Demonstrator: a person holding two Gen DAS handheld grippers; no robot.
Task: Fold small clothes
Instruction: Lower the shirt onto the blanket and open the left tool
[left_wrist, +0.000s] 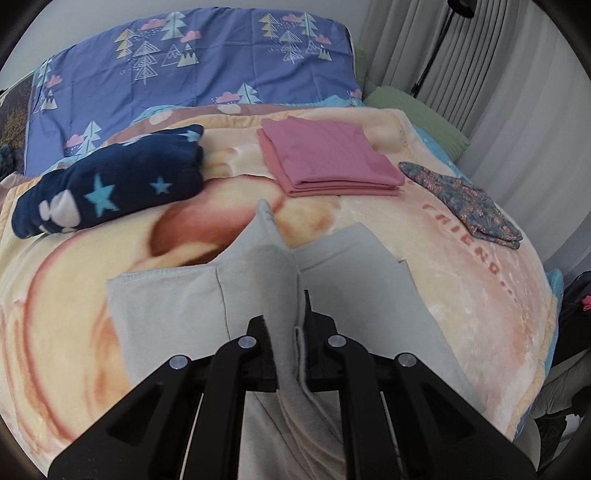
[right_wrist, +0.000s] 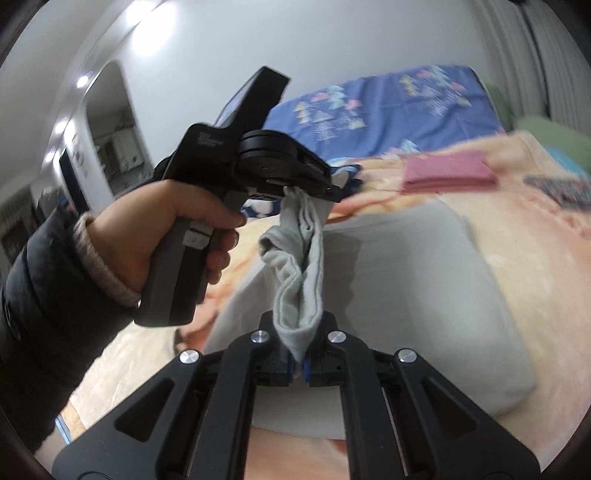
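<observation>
Gripping the grey garment (left_wrist: 280, 266) with both claws, your left gripper (left_wrist: 287, 332) and right gripper (right_wrist: 297, 343) pinch it; pink folded cloth (left_wrist: 325, 158) lies at one o'clock.

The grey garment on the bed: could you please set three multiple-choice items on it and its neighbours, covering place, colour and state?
1. Where does the pink folded cloth lie?
A. between the navy star garment and the floral piece
B. on the floor
C. under the pillow

2. What colour is the garment held by the claws?
A. red
B. light grey
C. black

3. The left claw and right claw are:
A. both wide open
B. both shut on the grey garment
C. one empty

Answers: 1 A, neighbours on either side; 2 B, pale grey fabric; 3 B, fabric pinched in each.
</observation>
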